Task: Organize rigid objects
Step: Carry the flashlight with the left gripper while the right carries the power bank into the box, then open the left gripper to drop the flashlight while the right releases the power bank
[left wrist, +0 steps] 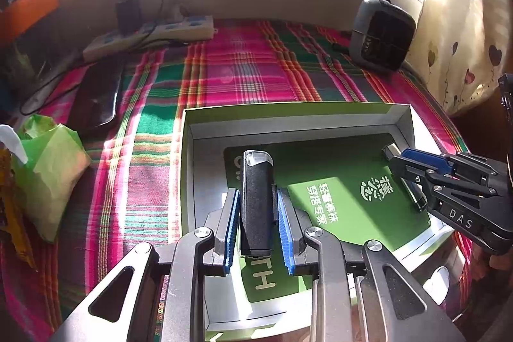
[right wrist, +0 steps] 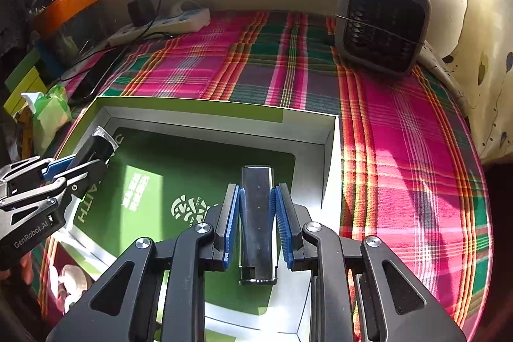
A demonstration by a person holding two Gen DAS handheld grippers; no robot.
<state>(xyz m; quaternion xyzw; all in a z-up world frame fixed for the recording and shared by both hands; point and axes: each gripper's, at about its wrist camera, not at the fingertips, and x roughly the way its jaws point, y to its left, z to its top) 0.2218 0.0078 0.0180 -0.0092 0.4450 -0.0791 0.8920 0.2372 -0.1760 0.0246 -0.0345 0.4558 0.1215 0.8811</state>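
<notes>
Left gripper [left wrist: 258,207]: clamped on a black lighter [left wrist: 256,197] above the box [left wrist: 288,111] — left half.
Right gripper [right wrist: 256,210]: clamped on a dark bar [right wrist: 257,220] — right half.
Advice: lower both flat onto the green card [left wrist: 352,181], apart, before releasing.

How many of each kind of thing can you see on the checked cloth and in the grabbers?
Black bar-shaped gadgets held by grabbers: 2, one in the left gripper, one in the right gripper
Open green-and-white cardboard box: 1
Grey cube-shaped fan: 1
White power strips: 2
Flat black phone-like slab: 1
Total: 7
</notes>
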